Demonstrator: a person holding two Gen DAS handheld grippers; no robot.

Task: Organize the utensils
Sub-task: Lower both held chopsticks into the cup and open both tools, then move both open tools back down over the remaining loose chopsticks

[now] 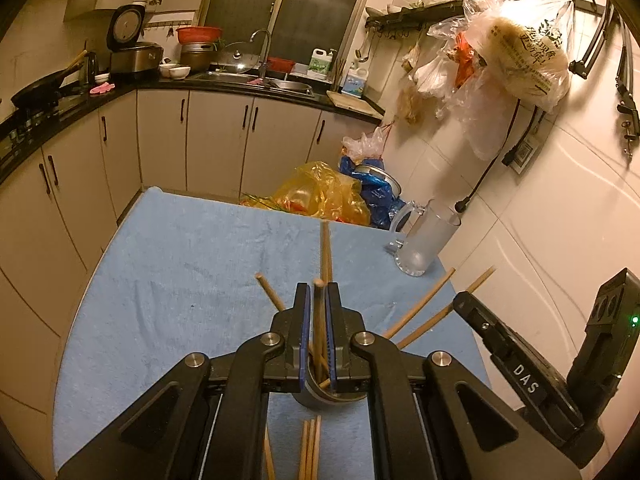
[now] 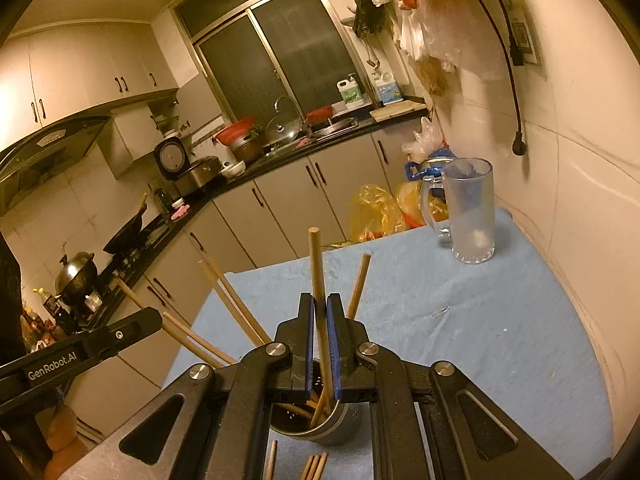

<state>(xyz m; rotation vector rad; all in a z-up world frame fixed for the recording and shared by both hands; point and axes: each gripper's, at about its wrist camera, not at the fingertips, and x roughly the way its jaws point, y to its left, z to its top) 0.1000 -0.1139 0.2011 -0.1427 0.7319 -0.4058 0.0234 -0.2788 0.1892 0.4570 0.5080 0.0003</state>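
Indoors, a dim kitchen: both black grippers, left gripper [image 1: 318,296] and right gripper [image 2: 320,308], each pinch one wooden chopstick [image 1: 319,320] over a round metal holder [image 2: 320,426] on the blue-clothed table [image 1: 180,264]; a frosted glass mug [image 2: 470,216] stands near the wall.

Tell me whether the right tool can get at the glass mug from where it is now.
Probably not yet: the right tool is shut on a chopstick over the holder. The cloth toward the glass mug lies bare.
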